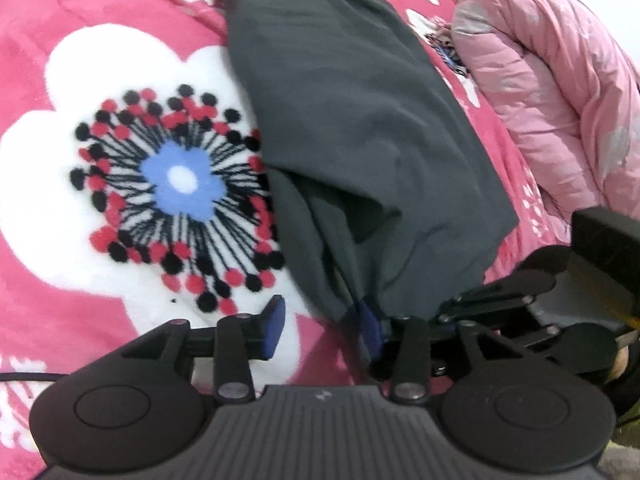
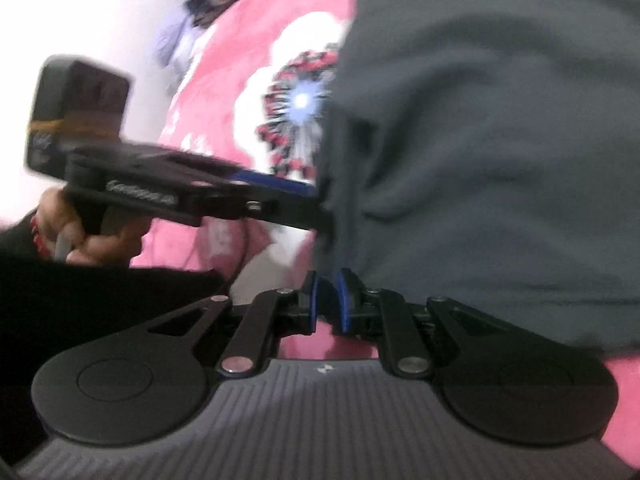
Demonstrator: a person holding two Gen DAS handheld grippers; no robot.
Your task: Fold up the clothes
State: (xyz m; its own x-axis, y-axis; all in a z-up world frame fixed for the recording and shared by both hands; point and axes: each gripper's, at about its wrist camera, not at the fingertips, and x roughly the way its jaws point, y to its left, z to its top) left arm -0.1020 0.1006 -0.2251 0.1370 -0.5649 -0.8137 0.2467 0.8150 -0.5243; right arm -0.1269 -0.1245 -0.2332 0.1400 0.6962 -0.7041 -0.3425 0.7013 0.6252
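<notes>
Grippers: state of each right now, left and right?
Left gripper: open, edge of the dark grey fabric garment at one pad, not clamped.
Right gripper: shut on the garment's edge.

I see a bed covered by a pink fleece blanket (image 1: 100,8) printed with big white flowers. A dark grey garment (image 1: 344,120) lies across it, and a rumpled pale pink quilt (image 1: 560,100) sits along the far right edge.
</notes>
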